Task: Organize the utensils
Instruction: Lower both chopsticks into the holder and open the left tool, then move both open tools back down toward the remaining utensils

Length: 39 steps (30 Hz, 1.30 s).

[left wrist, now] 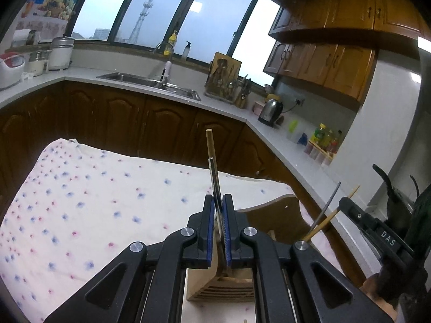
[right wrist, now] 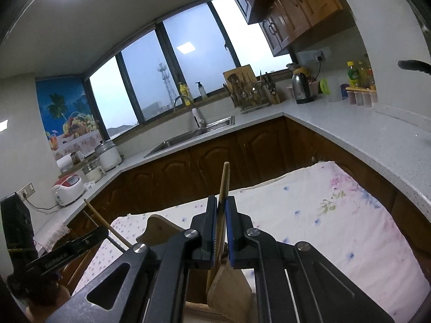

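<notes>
In the left wrist view my left gripper (left wrist: 219,199) is shut on a pair of chopsticks (left wrist: 211,156), one wooden and one dark metal, which stand upright between the blue pads. Under it sits a slotted wooden holder (left wrist: 221,292) with a curved backboard (left wrist: 280,215). My right gripper (right wrist: 221,200) is shut on a wooden utensil handle (right wrist: 224,180) that widens into a flat blade (right wrist: 223,282) just above the holder. Each gripper shows in the other's view: the right gripper (left wrist: 347,207) at the right edge, the left gripper (right wrist: 99,232) at lower left.
A table with a floral cloth (left wrist: 80,202) carries the holder. Behind it runs an L-shaped counter (right wrist: 350,134) with a sink (left wrist: 150,82), a utensil rack (left wrist: 226,83), a kettle (left wrist: 270,111), bottles (left wrist: 323,137) and a rice cooker (right wrist: 67,188).
</notes>
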{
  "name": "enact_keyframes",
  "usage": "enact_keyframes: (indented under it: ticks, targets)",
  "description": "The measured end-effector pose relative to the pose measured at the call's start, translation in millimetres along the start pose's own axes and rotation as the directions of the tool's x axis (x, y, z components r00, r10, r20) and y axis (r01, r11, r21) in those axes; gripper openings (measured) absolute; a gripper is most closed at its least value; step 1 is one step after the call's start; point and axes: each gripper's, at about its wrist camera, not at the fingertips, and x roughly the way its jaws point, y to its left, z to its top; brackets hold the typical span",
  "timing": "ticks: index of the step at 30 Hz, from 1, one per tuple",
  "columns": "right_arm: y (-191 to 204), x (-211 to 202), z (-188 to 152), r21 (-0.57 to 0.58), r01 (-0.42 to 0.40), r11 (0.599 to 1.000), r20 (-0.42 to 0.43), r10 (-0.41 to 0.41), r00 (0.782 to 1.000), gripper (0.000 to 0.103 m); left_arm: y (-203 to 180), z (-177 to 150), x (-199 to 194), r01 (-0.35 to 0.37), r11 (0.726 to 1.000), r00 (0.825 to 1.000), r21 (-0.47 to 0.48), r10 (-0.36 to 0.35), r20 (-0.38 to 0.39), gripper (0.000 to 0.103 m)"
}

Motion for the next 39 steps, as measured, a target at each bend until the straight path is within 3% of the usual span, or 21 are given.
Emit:
enact_keyframes:
  ticks: [4,5,6,7,8,10,12,14,21,31,39]
  targets:
    - [-2,1,1,0.018,-0.007,1.000,-0.017,0.007,1.000,0.015,0,0,-10,-0.006,1.000,1.000,0.007,0.006,-0.018,0.006]
    - [-3,-1,2,0.025,-0.016,1.000,-0.016,0.016,1.000,0.030,0,-1,-13,-0.006,1.000,1.000,0.005,0.006,-0.025,0.010]
    - [-4,-3,3,0.032,-0.026,0.999,-0.010,0.027,1.000,0.040,1,0,-15,-0.003,1.000,0.999,0.002,0.003,-0.033,0.022]
    - [-4,-7,3,0.036,-0.034,0.999,-0.001,0.034,0.999,0.061,2,-2,-19,-0.007,1.000,1.000,-0.003,0.006,-0.031,0.038]
    - [-5,-11,3,0.038,-0.042,0.998,0.011,0.041,0.999,0.067,3,-1,-23,-0.009,1.000,1.000,-0.010,0.008,-0.025,0.045]
    - [-5,-21,3,0.039,-0.057,0.998,0.024,0.056,0.998,0.067,5,0,-35,-0.004,1.000,1.000,-0.021,0.004,-0.009,0.058]
    - [-7,-32,3,0.049,-0.071,0.996,0.029,0.070,0.997,0.077,9,-3,-46,-0.008,0.999,1.000,-0.041,0.008,-0.004,0.071]
    - [-9,-43,1,0.063,-0.085,0.994,0.038,0.083,0.996,0.096,14,-7,-58,-0.015,0.998,1.000,-0.064,0.016,0.009,0.077]
    - [-19,-90,-13,0.070,-0.083,0.994,0.040,0.080,0.996,0.098,20,-37,-108,-0.040,0.993,0.999,-0.109,0.042,0.019,0.089]
    - [-46,-153,-47,0.104,0.042,0.994,0.005,-0.043,0.999,0.098,15,-72,-162,-0.043,0.994,0.998,-0.099,0.039,-0.040,0.089]
    - [-56,-182,-79,0.117,0.090,0.989,-0.047,-0.085,0.995,0.098,11,-89,-198,-0.075,0.994,0.994,-0.086,0.067,-0.089,0.089]
